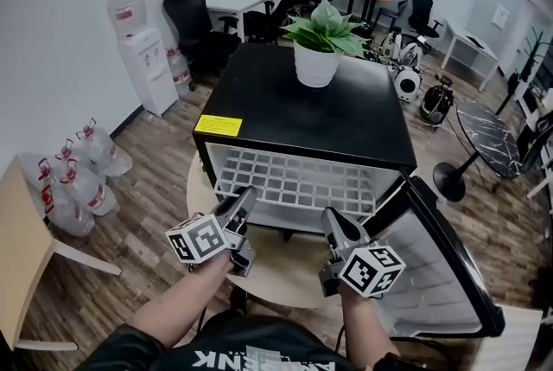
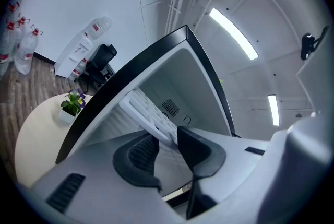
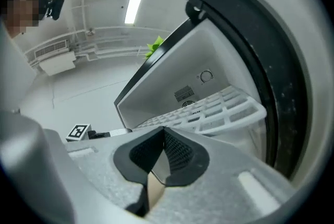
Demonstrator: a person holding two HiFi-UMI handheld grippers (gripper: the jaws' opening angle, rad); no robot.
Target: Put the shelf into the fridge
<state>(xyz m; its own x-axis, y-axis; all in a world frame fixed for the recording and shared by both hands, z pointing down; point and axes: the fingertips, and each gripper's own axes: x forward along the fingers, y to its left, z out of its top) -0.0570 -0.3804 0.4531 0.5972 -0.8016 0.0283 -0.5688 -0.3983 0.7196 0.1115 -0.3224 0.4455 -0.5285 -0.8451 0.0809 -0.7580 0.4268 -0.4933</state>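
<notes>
Two hand-held grippers worked at the front of a white grid shelf [image 1: 294,183], which lay level inside a black mini fridge [image 1: 328,114] with its front rim at the open mouth of the cabinet. The left gripper [image 1: 244,198] met the shelf near its front left corner. In the left gripper view its fingers [image 2: 143,151] were closed on the white rim, a bar of the shelf running in between the dark ribbed pads. The right gripper [image 1: 331,218] sat just before the shelf's front edge, toward its right side. In the right gripper view its fingers [image 3: 177,152] were pressed together at the tips with nothing between them, and the shelf lay just beyond them, below a vent [image 3: 183,94] in the fridge's back wall. Both grippers pointed level into the opening. The fridge's door [image 1: 441,274] hung wide open on the right. The fridge stood on a pale round table [image 1: 276,265], and on its flat top were a potted plant [image 1: 318,45] in a white pot near the back and a yellow label [image 1: 218,125] at the front left corner. Off to the left, well apart from the fridge, a water dispenser [image 1: 149,58] stood against the wall, with several water bottles [image 1: 82,170] on the wooden floor.
</notes>
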